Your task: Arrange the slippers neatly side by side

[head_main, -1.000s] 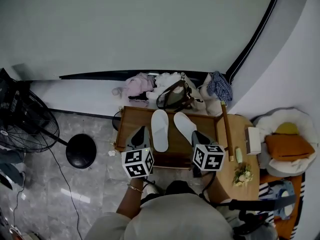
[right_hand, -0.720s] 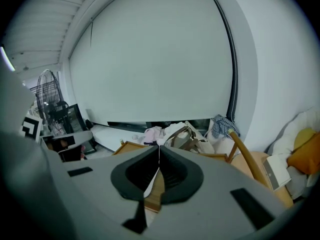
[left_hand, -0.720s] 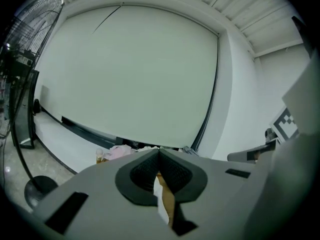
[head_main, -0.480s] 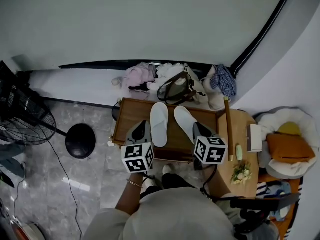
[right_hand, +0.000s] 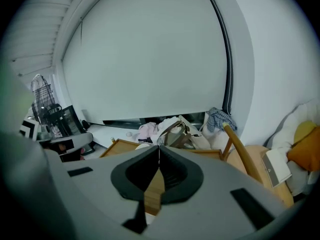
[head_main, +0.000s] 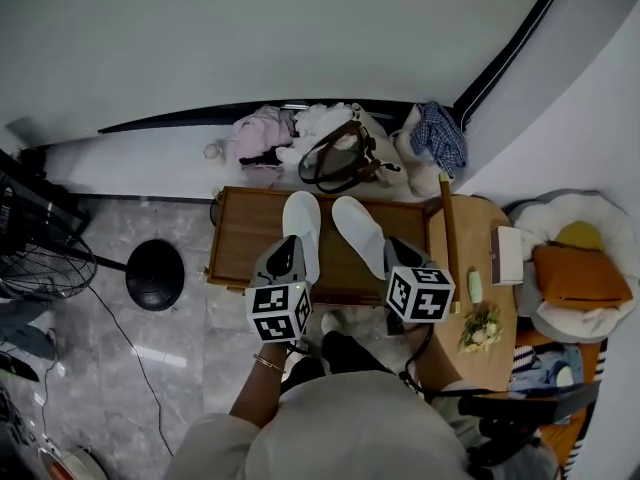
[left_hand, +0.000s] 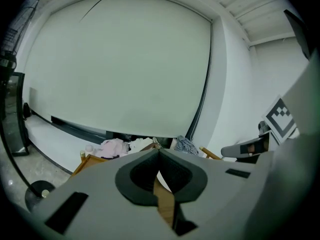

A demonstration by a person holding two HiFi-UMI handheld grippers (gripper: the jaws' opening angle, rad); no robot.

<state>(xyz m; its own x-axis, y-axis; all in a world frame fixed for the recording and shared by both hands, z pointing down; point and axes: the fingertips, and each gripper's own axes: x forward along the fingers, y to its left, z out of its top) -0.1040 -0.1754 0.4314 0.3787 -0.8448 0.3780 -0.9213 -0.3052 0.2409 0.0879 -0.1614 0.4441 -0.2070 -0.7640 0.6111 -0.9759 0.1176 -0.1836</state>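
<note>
Slippers: left slipper [head_main: 301, 230] and right slipper [head_main: 357, 232] are laid on the wooden tray [head_main: 235, 240] at frame centre, splayed apart toward the lower edge, so not yet parallel | left gripper [head_main: 283, 253]: jaws pressed together, nothing held, kept beside its slipper | right gripper [head_main: 397, 251]: likewise closed and empty, probably poised for nudging

The slippers [head_main: 303, 220] are white matt cloth. The low table [head_main: 235, 243] under them is smooth brown wood. The floor [head_main: 160, 368], lower left, is glossy grey stone.
</note>
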